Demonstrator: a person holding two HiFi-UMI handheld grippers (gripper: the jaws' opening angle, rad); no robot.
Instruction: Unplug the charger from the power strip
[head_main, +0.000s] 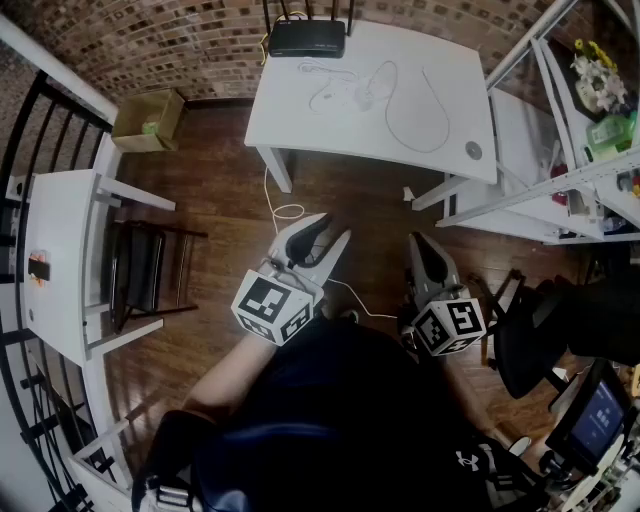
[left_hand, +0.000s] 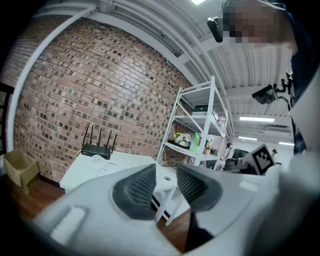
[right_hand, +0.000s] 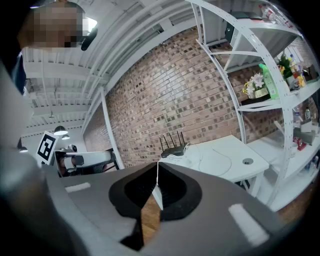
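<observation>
At twelve o'clock on the white surface (head_main: 300, 120), by the router (head_main: 306, 38), lay the charger (head_main: 358, 97) and cable (head_main: 440, 130); left gripper (head_main: 333, 230) jaws spread, right gripper (head_main: 424, 245) jaws pressed together, empty, both well apart from it, apparently pre-approach.

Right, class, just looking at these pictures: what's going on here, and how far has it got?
A person stands short of the white table with a hand-held gripper in each hand. The left hand-held gripper has its jaws apart, the right hand-held gripper is shut, and neither holds anything. A router and a loose white cable lie on the table, untouched. No power strip can be made out.
</observation>
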